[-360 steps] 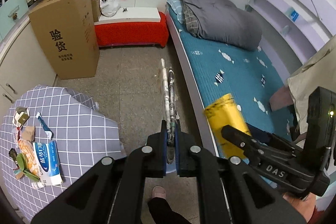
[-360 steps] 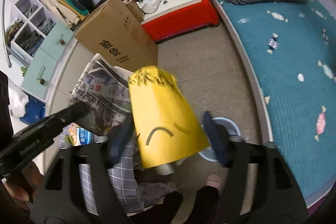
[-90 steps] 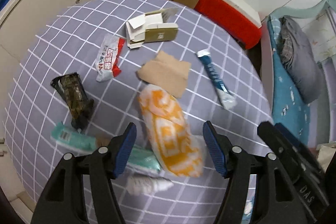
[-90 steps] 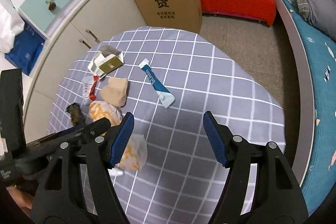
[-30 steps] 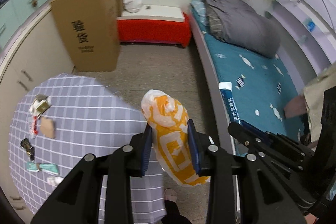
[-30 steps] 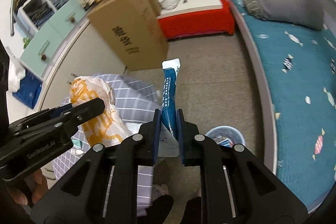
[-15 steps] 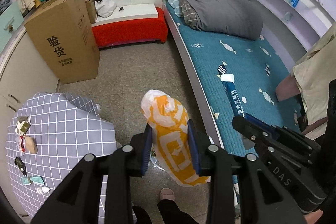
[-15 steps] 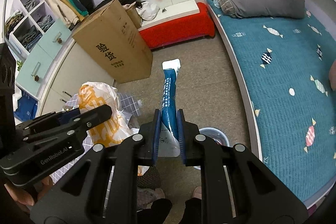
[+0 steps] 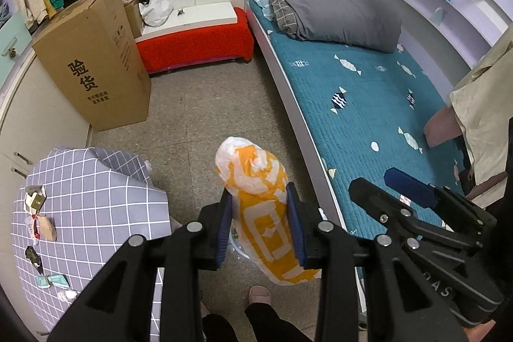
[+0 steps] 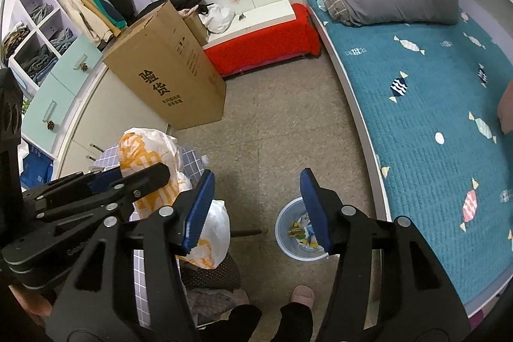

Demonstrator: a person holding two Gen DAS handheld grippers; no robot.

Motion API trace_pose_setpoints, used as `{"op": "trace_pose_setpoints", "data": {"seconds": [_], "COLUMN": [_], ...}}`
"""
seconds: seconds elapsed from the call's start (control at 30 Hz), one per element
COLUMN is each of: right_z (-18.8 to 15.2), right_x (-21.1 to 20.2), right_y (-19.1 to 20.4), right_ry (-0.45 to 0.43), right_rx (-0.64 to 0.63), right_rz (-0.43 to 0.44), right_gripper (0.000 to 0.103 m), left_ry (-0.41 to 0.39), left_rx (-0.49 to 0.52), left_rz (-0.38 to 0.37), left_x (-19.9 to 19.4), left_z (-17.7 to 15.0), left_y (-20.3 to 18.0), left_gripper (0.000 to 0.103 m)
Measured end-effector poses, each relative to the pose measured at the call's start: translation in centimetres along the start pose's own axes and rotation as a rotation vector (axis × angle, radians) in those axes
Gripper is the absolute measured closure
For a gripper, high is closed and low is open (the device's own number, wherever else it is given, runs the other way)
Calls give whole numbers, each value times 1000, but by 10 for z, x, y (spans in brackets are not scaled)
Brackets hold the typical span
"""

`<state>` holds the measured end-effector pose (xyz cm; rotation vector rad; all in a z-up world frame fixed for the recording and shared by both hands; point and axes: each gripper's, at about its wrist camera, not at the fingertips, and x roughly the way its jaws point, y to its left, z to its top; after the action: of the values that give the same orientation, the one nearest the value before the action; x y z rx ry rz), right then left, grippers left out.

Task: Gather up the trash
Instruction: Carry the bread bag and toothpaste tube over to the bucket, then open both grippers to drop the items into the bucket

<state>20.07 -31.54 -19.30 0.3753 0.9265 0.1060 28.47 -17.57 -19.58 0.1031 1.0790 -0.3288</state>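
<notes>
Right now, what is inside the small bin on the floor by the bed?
The bin holds a pile of colourful wrappers and scraps, yellow, blue and white. The open right gripper covers its right rim with one finger, so that part of the contents, and anything beneath the top layer, is hidden.

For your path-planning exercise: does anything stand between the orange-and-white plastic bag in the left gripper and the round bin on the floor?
Nothing visible does: the orange-and-white plastic bag hangs in the left gripper, left of the round bin, with only bare floor between them.
</notes>
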Motion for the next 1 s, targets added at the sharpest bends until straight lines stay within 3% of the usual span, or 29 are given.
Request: {"op": "trace_pose_setpoints", "data": {"seconds": [0.73, 0.9, 1.0], "right_z": [-8, -10, -13], "right_x": [-36, -42, -45], "right_y": [-16, -20, -19], "right_ry": [-81, -95, -100], "right_rx": [46, 66, 74], "right_rz": [-72, -86, -90], "right_gripper": [44, 43, 43], "left_ry": [-44, -69, -63], "left_rx": [69, 60, 47], "left_rz": [-40, -31, -45], "left_x": [-1, -5, -6], "left_z": [4, 4, 3], "left_y": [-17, -20, -19], "left_gripper": [67, 41, 34]}}
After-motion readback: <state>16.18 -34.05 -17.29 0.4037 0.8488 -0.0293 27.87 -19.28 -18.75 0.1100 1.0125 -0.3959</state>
